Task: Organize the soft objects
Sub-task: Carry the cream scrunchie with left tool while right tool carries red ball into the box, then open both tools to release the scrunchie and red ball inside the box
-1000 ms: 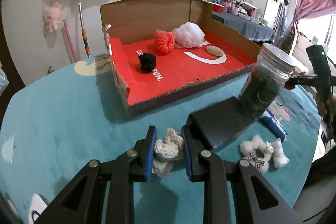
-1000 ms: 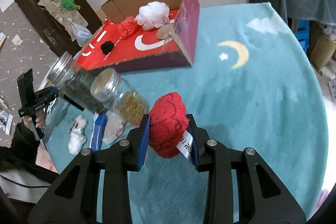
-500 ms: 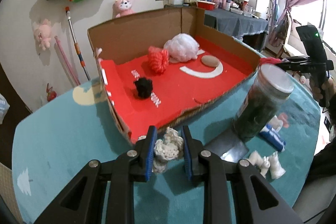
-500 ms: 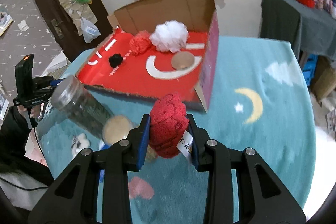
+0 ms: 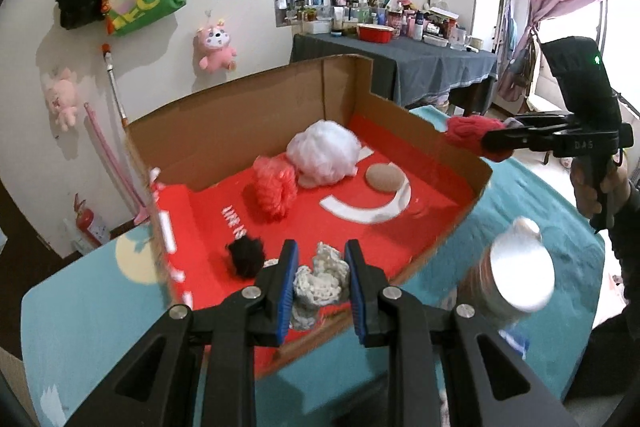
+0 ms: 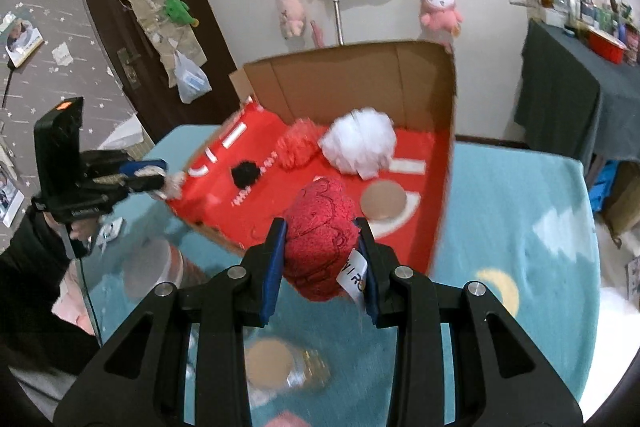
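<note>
The cardboard box (image 5: pixel 400 123), with its red printed floor, serves as the collecting place on the teal-covered counter (image 5: pixel 92 307), and both held things hang at its rim, which suggests each is about to be dropped inside. The left gripper (image 5: pixel 319 283) has its fingers clamped on a cream crocheted piece (image 5: pixel 320 277) over the box's near edge, just beside the black pom-pom (image 5: pixel 245 259) lying on the red floor. The right gripper (image 6: pixel 322 259) has its fingers clamped on a red knitted ball (image 6: pixel 320 247) with a white tag, poised over the near wall of the box, short of the tan round pad (image 6: pixel 383 202). Deeper in the box sit a coral puff (image 5: pixel 274 189) and a white puff (image 5: pixel 324 157), touching each other. The left wrist view shows the right gripper from the side, reaching the box's right wall with a hand (image 5: pixel 596 187) on its handle; the right wrist view in turn shows the left gripper at the box's left edge, plus two blurred lidded jars (image 6: pixel 160 267) on the counter outside the box, only one of which the left view catches.
</note>
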`<state>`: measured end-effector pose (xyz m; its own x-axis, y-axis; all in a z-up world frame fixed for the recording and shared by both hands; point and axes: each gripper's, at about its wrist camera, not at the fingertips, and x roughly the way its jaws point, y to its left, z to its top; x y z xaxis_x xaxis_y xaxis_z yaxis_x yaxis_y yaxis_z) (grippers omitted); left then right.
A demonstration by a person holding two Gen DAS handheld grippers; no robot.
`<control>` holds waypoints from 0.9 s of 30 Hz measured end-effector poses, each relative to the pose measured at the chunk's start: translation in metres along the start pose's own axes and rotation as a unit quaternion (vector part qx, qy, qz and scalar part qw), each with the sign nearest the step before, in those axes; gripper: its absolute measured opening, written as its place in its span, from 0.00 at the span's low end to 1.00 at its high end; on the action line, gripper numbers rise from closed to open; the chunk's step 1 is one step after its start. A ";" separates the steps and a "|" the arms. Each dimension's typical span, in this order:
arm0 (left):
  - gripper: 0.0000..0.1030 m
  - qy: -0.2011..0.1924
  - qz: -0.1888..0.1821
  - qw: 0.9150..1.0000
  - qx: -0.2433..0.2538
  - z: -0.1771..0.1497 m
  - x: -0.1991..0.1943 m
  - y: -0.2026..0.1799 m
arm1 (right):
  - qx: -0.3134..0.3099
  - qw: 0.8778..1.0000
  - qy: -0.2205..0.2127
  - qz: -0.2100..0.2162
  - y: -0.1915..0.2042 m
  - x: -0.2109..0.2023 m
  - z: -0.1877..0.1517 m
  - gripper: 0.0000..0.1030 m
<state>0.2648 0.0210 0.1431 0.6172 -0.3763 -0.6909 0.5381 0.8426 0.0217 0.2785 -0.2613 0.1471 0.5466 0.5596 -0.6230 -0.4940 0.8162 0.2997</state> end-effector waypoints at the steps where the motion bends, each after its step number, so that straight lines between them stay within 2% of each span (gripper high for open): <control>1: 0.24 0.002 -0.002 1.000 0.000 0.006 0.007 -0.001 | 0.002 1.000 -0.001 0.003 0.001 0.004 0.006 0.31; 5: 0.24 0.019 -0.005 1.000 -0.001 0.021 0.034 -0.002 | 0.012 1.000 0.004 0.002 0.002 0.029 0.028 0.31; 15: 0.24 0.074 -0.004 0.997 0.030 0.033 0.087 -0.016 | 0.034 0.995 0.087 -0.046 0.001 0.118 0.051 0.31; 27: 0.24 0.141 0.024 0.986 0.089 0.029 0.129 -0.025 | 0.029 0.984 0.163 -0.065 0.000 0.156 0.051 0.31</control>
<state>0.3473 -0.0598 0.0745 0.4742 -0.1939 -0.8588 0.6196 0.7664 0.1692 0.3981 -0.1665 0.0863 0.3516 0.3821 -0.8546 -0.3903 0.8896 0.2372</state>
